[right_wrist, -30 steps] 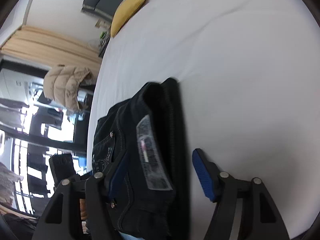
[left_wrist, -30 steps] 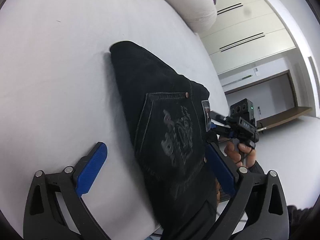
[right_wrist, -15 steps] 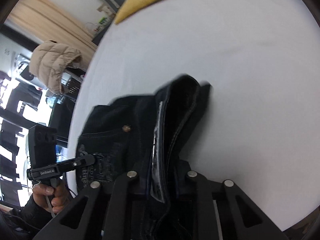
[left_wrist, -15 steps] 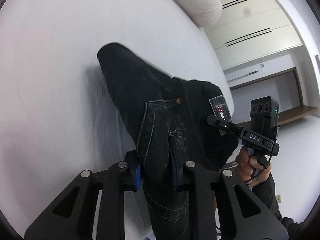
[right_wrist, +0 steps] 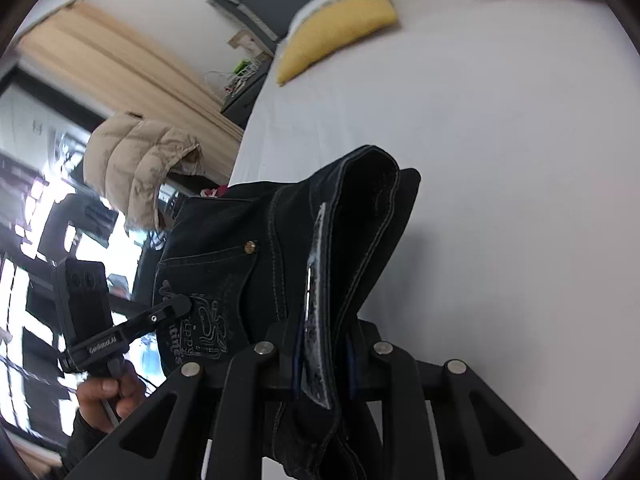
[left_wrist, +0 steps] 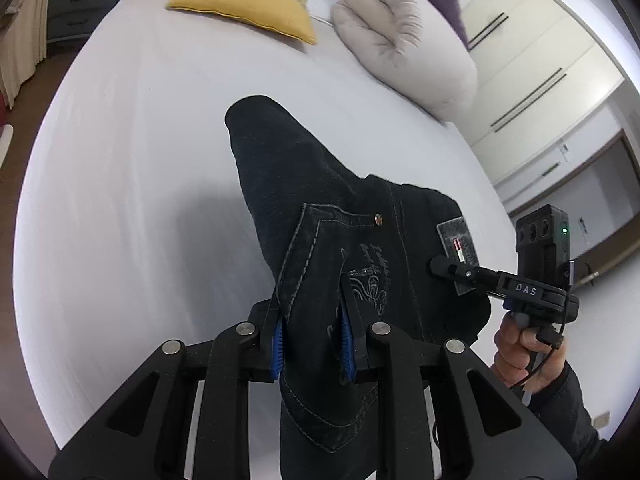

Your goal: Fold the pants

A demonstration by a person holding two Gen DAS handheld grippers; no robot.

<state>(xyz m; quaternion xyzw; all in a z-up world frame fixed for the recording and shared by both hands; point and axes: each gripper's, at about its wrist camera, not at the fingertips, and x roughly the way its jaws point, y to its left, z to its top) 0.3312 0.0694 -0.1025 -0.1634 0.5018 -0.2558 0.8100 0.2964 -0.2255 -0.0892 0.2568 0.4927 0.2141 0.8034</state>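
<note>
Folded black jeans (left_wrist: pixel 320 216) hang lifted above a white bed (left_wrist: pixel 120 160). My left gripper (left_wrist: pixel 314 340) is shut on the jeans at the back pocket with its embroidered design. My right gripper (right_wrist: pixel 324 356) is shut on the waistband end of the jeans (right_wrist: pixel 352 232), by the grey label patch (right_wrist: pixel 316 300). The right gripper also shows in the left wrist view (left_wrist: pixel 452 268), gripping the label patch edge. The left gripper shows in the right wrist view (right_wrist: pixel 176 306) at the pocket design. The far folded end droops toward the sheet.
A yellow cushion (left_wrist: pixel 248 4) and a grey pillow (left_wrist: pixel 404 44) lie at the head of the bed. White wardrobe doors (left_wrist: pixel 532 76) stand to the right. A beige puffer jacket (right_wrist: pixel 136 160) hangs beside the bed near curtains and a window.
Both grippers went from open around the jeans to shut on them. The jeans have been lifted off the sheet and both views have tilted up toward the head of the bed.
</note>
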